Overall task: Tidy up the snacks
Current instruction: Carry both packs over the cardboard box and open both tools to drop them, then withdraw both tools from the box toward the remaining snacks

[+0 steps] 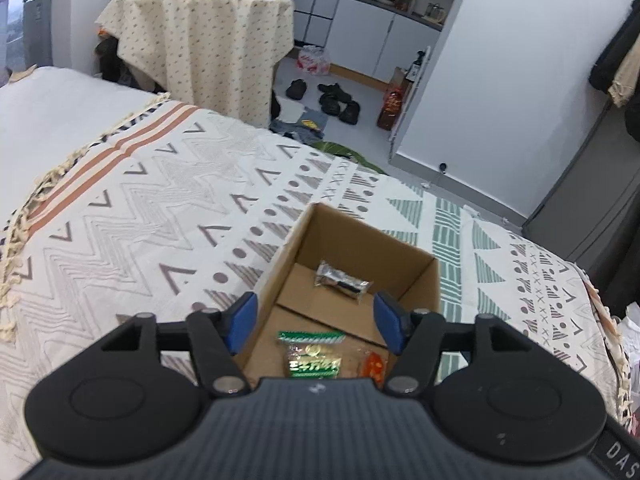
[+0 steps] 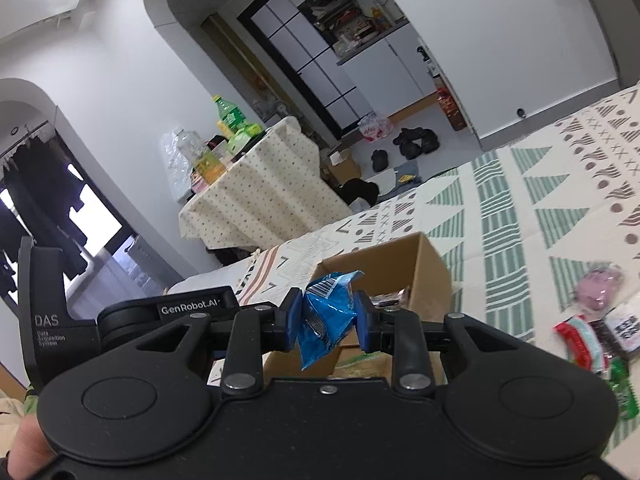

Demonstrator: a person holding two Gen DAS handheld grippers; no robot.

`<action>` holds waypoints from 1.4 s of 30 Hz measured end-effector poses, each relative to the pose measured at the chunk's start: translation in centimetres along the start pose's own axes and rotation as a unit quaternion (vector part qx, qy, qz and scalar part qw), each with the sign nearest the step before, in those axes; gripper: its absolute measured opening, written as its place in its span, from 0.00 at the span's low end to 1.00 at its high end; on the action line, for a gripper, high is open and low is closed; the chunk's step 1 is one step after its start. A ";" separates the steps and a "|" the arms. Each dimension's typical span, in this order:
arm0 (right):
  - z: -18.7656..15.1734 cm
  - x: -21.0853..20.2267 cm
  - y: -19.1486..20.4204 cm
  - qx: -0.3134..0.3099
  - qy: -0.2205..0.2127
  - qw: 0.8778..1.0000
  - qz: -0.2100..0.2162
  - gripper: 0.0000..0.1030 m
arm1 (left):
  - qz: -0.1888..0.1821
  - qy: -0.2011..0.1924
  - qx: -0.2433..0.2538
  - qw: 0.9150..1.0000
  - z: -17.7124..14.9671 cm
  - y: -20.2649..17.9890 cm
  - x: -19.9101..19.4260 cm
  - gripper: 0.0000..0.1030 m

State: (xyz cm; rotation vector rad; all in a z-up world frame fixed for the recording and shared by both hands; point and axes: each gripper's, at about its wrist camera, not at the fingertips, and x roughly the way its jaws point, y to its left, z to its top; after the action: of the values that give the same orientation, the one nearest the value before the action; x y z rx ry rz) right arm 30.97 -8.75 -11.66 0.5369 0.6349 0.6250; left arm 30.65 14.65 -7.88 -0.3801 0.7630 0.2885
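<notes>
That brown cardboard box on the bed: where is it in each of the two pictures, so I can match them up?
Left wrist view: the cardboard box sits low and centre, open, just past the open left gripper, with snack packets inside.
Right wrist view: the same box lies centre, behind the right gripper, which pinches a blue snack packet.
Shared landmark: the round table with the dotted cloth.
</notes>
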 end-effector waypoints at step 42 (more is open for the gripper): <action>1.3 -12.8 -1.9 -0.104 -0.052 0.981 -0.156 0.92 | -0.012 0.000 -0.035 0.999 -6.1 -4.4 -7.0 1.00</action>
State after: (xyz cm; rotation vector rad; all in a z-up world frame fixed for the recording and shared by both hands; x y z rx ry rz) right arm 24.41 -19.02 -7.24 0.2638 0.5340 0.3584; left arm 23.83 7.25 -5.88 -0.4549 0.7496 0.2929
